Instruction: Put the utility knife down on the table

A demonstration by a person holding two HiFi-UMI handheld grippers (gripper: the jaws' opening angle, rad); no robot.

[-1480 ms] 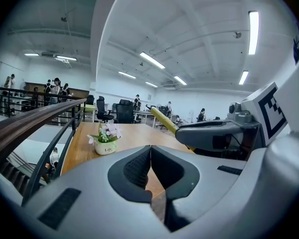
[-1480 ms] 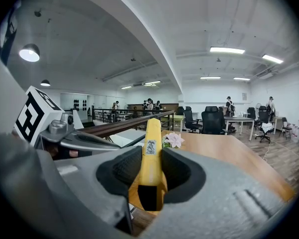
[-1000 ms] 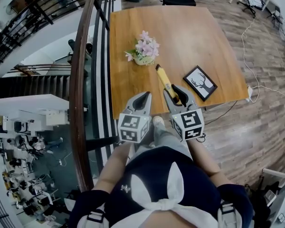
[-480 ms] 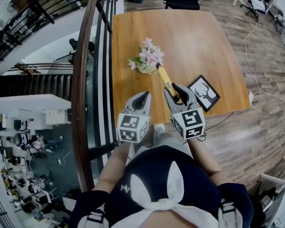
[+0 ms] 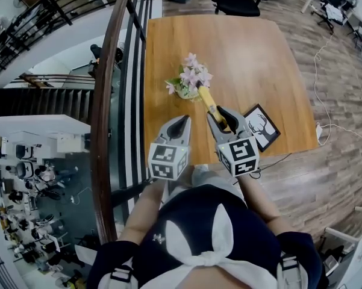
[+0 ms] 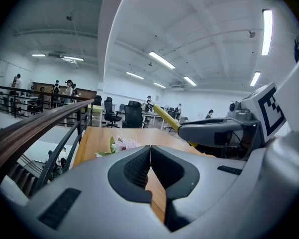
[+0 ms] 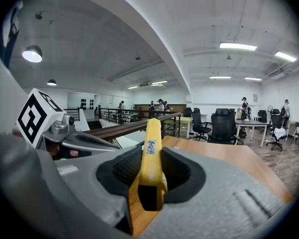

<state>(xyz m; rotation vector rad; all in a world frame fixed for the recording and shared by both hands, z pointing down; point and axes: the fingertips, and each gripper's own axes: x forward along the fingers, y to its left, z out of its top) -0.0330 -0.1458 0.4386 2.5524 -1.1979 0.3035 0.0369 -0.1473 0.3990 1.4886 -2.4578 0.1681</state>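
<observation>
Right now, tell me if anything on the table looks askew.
Only the picture frame: it lies turned at an angle to the table, close to its near edge. Nothing looks spilled or broken.

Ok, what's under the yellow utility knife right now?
The utility knife hangs over bare wooden table, its tip by the flowers. The right gripper covers its rear end and the table beneath.

Bright, even ceiling strip lighting (image 7: 238, 46); sharp pictures with strong fisheye bending and dark corners.
</observation>
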